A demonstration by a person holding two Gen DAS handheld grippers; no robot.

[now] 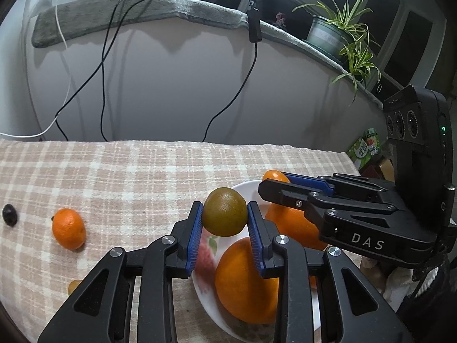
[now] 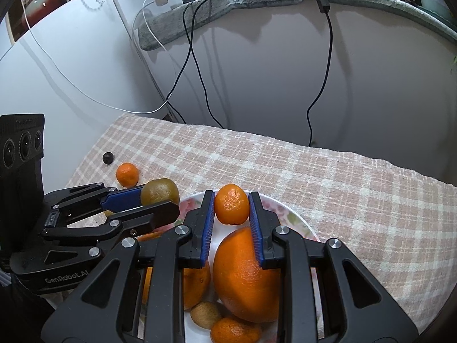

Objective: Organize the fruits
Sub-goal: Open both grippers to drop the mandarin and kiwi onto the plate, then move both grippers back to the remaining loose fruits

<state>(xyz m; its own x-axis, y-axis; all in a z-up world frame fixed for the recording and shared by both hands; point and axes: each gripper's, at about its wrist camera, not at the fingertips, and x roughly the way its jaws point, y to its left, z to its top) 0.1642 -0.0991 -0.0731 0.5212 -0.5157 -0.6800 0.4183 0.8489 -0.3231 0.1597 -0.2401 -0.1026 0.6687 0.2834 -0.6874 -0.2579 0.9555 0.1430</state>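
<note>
My left gripper [image 1: 225, 214] is shut on a green-brown round fruit [image 1: 224, 212] and holds it over the near-left rim of a white floral plate [image 1: 210, 300]. The same fruit [image 2: 160, 191] shows in the right wrist view. My right gripper [image 2: 231, 207] is shut on a small wrinkled mandarin [image 2: 231, 204] above the plate [image 2: 294, 220]. On the plate lie a big orange [image 2: 245, 274], another orange [image 2: 194, 285], a small tan fruit [image 2: 205, 314] and a mandarin [image 2: 234, 331].
A loose mandarin [image 1: 68, 228] and a small dark fruit [image 1: 9, 214] lie on the checked cloth [image 1: 128, 177] to the left. A small amber fruit [image 1: 74, 285] sits by the left gripper. Cables [image 1: 105, 65] hang behind; a potted plant [image 1: 340, 28] stands back right.
</note>
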